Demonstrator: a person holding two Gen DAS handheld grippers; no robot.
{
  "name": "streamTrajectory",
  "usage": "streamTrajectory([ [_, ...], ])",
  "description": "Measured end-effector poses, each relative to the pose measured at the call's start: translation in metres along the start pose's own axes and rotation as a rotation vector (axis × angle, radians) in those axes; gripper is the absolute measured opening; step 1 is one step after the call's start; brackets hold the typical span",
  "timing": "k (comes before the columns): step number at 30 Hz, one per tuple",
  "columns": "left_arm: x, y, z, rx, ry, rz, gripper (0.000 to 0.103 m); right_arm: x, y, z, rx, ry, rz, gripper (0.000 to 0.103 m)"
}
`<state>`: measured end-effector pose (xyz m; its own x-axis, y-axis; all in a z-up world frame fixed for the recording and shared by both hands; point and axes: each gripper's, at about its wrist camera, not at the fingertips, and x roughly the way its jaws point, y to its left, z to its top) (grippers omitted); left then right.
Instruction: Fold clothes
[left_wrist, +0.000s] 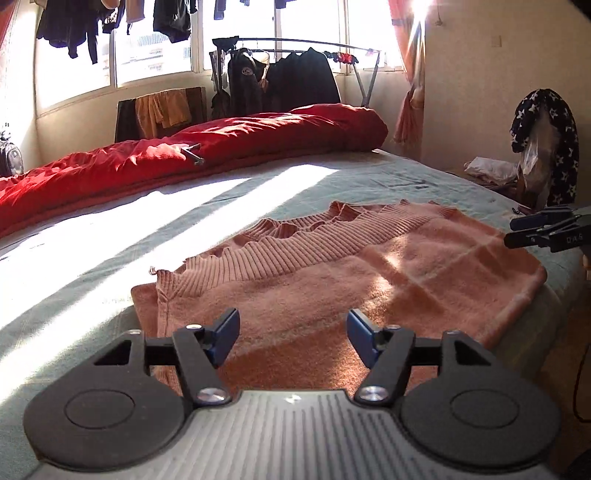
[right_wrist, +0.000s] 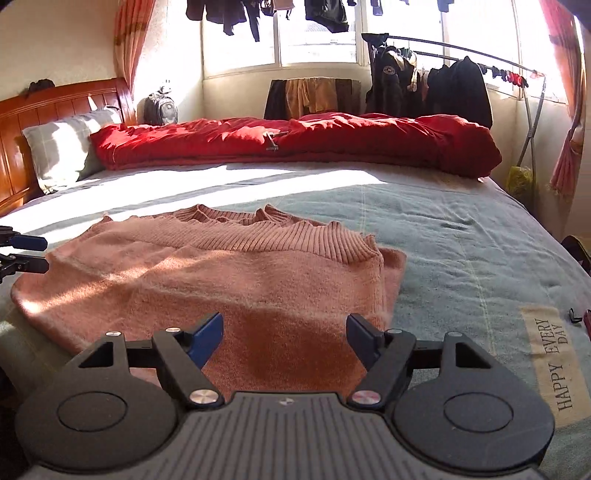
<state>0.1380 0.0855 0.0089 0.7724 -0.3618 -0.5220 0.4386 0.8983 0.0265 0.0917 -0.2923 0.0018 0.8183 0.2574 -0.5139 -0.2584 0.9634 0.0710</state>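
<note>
A pink knitted sweater (left_wrist: 332, 280) (right_wrist: 221, 280) lies folded flat on the grey-green bedspread (left_wrist: 110, 258) (right_wrist: 461, 240), its ribbed hem running along the far side. My left gripper (left_wrist: 291, 325) hovers open over the sweater's near left part, with only fabric showing below its blue pads. My right gripper (right_wrist: 284, 325) stands open over the near right part, nothing between its pads. Each gripper also shows at the edge of the other view: the right gripper (left_wrist: 515, 232) beside the sweater's right corner, the left gripper (right_wrist: 44, 254) beside its left corner, both with jaws apart.
A rolled red duvet (left_wrist: 221, 140) (right_wrist: 295, 144) lies along the bed's far side. A pillow (right_wrist: 62, 147) and a wooden headboard (right_wrist: 14, 122) are at the left. A clothes rack (right_wrist: 443, 85) with dark garments stands by the window. A star-patterned cloth (left_wrist: 546, 140) hangs at the right.
</note>
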Motion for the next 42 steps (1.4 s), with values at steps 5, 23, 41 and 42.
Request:
streamTrajectory([
  [5, 0.035, 0.026, -0.019, -0.1, 0.121, 0.036, 0.069, 0.033, -0.028, -0.005, 0.125, 0.061, -0.017, 0.078],
  [23, 0.084, 0.076, 0.012, -0.221, 0.194, 0.025, 0.076, 0.112, -0.045, 0.035, 0.087, 0.131, 0.027, 0.08],
  [41, 0.097, 0.089, 0.033, -0.497, 0.267, -0.313, 0.08, 0.127, -0.049, 0.065, 0.331, 0.252, 0.336, 0.082],
  [42, 0.095, 0.092, 0.036, -0.509, 0.271, -0.296, 0.08, 0.125, -0.056, 0.065, 0.347, 0.263, 0.308, 0.082],
])
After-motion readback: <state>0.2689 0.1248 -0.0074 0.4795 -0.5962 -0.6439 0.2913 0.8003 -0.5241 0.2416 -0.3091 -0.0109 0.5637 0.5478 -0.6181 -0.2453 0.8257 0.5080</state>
